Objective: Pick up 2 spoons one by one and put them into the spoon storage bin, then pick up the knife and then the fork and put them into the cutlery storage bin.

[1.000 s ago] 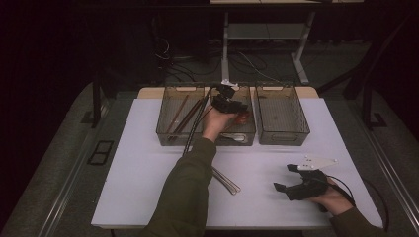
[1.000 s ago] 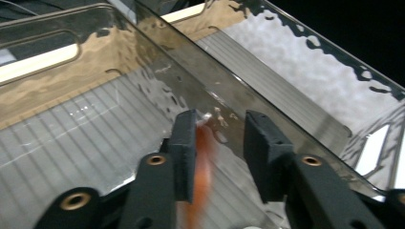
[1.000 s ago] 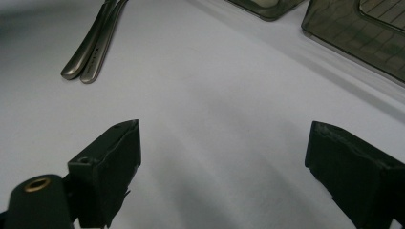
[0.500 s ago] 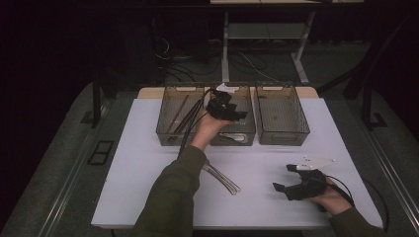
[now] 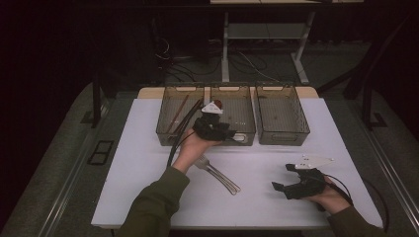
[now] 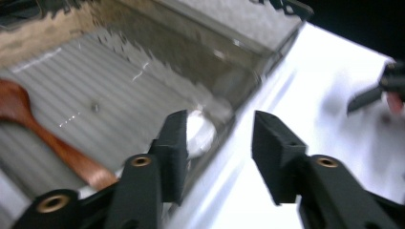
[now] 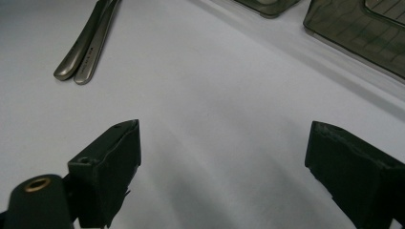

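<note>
No legible writing. Left gripper (image 5: 231, 134), jaws just narrowing, empty, now pulled back to middle bin's (image 5: 232, 106) front edge; right gripper (image 5: 282, 176) wide open, empty, unmoved.

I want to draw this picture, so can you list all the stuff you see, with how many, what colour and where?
Table: one, white, under everything.
Bins: three, smoky clear, in a row at the table's far edge.
Wooden spoon: one, reddish brown, in the middle bin.
White spoon: one, in the middle bin by its near wall.
Sticks: a few, brown and dark, in the left bin.
Forks: at least two, silver, lying together on the table in front of the bins.
Left gripper: one, black, jaws apart and empty, over the middle bin's near wall.
Right gripper: one, black, jaws wide and empty, low over the table's near right.
</note>
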{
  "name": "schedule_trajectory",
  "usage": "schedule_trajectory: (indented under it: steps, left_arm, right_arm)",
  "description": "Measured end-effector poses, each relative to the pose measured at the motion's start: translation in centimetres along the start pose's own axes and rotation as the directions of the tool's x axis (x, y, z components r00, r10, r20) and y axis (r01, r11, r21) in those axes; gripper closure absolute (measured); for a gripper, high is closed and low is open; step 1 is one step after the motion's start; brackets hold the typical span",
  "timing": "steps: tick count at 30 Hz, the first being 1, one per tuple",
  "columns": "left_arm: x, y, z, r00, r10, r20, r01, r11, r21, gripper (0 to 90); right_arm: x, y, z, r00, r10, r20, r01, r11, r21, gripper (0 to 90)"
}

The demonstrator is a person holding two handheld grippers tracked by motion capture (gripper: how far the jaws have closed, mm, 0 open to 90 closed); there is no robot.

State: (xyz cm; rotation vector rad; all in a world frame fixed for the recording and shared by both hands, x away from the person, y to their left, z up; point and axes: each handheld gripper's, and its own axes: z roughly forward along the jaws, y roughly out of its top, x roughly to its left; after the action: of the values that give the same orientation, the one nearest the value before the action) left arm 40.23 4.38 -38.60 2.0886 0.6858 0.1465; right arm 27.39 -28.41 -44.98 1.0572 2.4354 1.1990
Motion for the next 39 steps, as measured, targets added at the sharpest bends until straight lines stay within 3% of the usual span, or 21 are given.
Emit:
schedule_trajectory:
  steps: [9, 16, 22, 25, 31, 39]
  left_arm:
    - [-1.3, -4.0, -2.1, 0.9982, 0.044, -0.041, -0.041, 0.9971, 0.065, 89.0]
    - [-1.8, -6.3, -3.1, 0.9971, 0.052, -0.055, -0.045, 0.9912, 0.125, 89.1]
    - [-1.8, -7.9, -3.1, 0.9968, 0.053, -0.059, -0.042, 0.9839, 0.174, 89.1]
    - [-1.8, -8.2, -2.7, 0.9949, 0.064, -0.078, -0.047, 0.9785, 0.201, 89.1]
    - [-1.3, -8.3, -2.6, 0.9944, 0.063, -0.085, -0.045, 0.9793, 0.197, 89.1]
    - [-1.2, -8.5, -2.5, 0.9929, 0.071, -0.095, -0.047, 0.9715, 0.232, 89.2]
  right_arm:
    - [0.4, -0.1, -0.1, 1.0, -0.003, -0.002, 0.003, 1.0, 0.001, 11.8]
    - [0.3, -0.1, -0.2, 1.0, -0.004, -0.001, 0.004, 1.0, -0.003, 11.8]
    - [0.3, -0.1, -0.2, 1.0, -0.004, 0.002, 0.004, 1.0, -0.005, 11.8]
    - [0.3, -0.1, -0.2, 1.0, -0.004, 0.0, 0.004, 1.0, -0.005, 11.7]
    - [0.3, 0.0, -0.1, 1.0, -0.008, -0.002, 0.008, 1.0, -0.001, 11.8]
    - [0.3, -0.2, -0.2, 0.9999, -0.012, 0.002, 0.012, 1.0, 0.004, 11.8]
